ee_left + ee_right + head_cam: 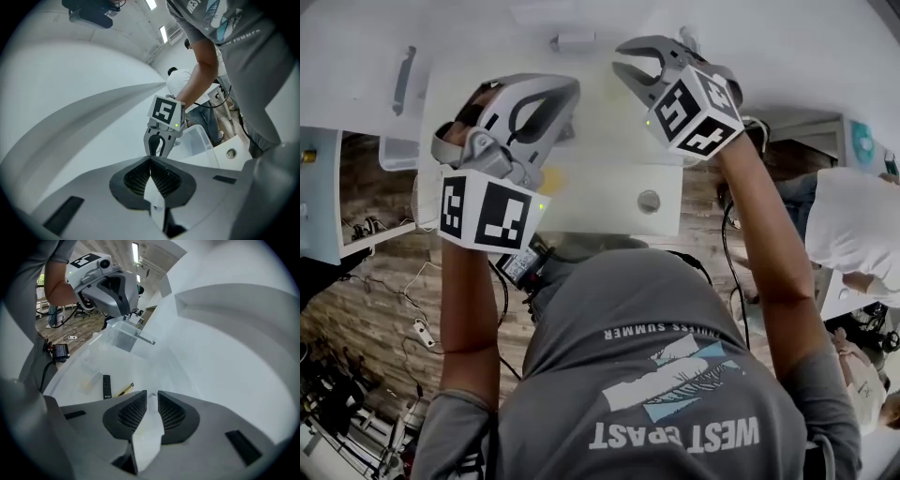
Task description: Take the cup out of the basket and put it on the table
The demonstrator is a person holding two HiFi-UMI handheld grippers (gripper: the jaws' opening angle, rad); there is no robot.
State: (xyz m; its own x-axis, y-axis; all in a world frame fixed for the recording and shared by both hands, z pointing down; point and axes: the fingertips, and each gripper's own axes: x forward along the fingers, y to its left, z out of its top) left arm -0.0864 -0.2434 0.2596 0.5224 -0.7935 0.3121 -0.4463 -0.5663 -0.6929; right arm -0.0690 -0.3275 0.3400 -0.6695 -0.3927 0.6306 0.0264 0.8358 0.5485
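No cup shows in any view. A clear plastic bin (200, 139) stands on the white table (600, 192); it also shows as the clear bin (123, 339) in the right gripper view, and what it holds cannot be made out. My left gripper (570, 89) hangs over the table's left part, its jaws shut with nothing between them (151, 160). My right gripper (619, 56) is held beside it on the right, jaws a little apart and empty (152, 394). Each gripper sees the other: the right gripper (158, 145) and the left gripper (123, 310).
A black remote (107, 386) and a yellow pencil (124, 390) lie on the table top. A round cable hole (649, 201) sits near the front edge. White walls or panels rise behind the table. Cables and another person (862, 234) are on the wooden floor.
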